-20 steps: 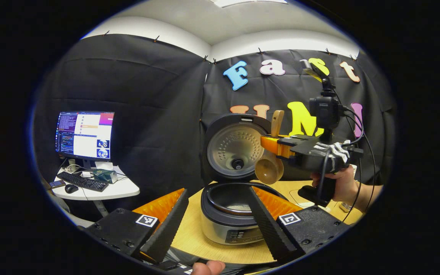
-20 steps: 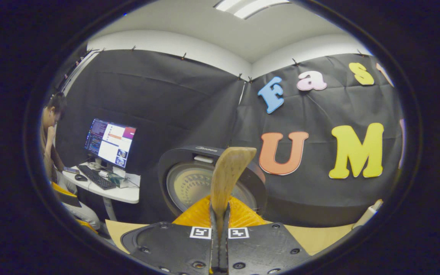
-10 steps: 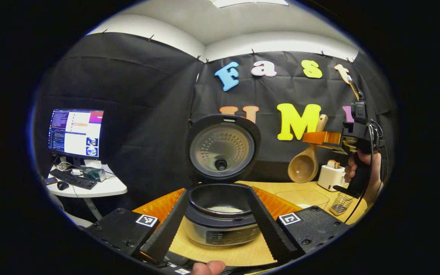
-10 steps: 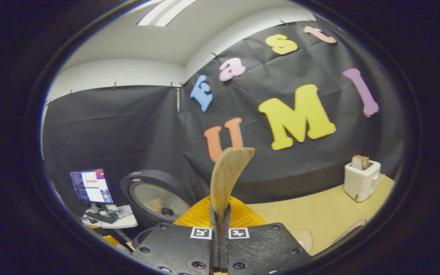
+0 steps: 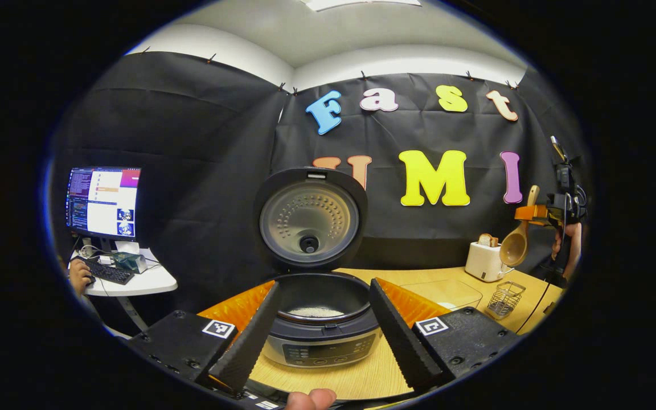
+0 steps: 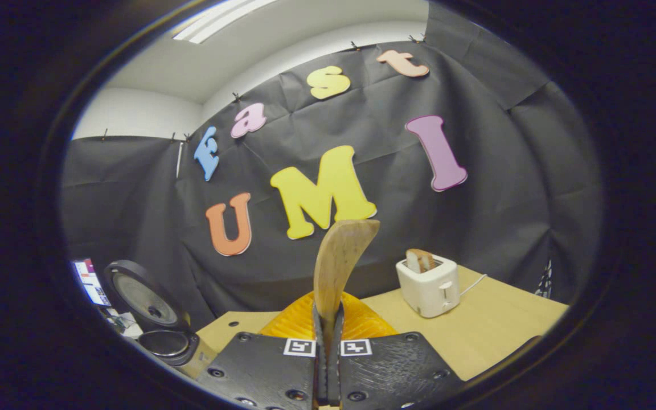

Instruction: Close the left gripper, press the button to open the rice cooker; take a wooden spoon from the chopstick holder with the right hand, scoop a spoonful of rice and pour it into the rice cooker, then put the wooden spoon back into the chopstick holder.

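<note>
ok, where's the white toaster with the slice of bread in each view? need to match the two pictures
Left gripper view: the white toaster stands at right on the wooden table, just left of the wooden spoon.
Right gripper view: right of centre, at the table's back by the black cloth, right of the spoon's handle.
Shared landmark: the open black rice cooker, centre in the left gripper view, lower left in the right gripper view.

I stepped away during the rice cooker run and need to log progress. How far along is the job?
Done: the rice cooker lid stands open and rice lies in its pot. In hand: the right gripper is shut on the wooden spoon, held up near the toaster, above the chopstick holder. Left: setting the spoon into the holder. The left gripper is open, framing the cooker.
</note>
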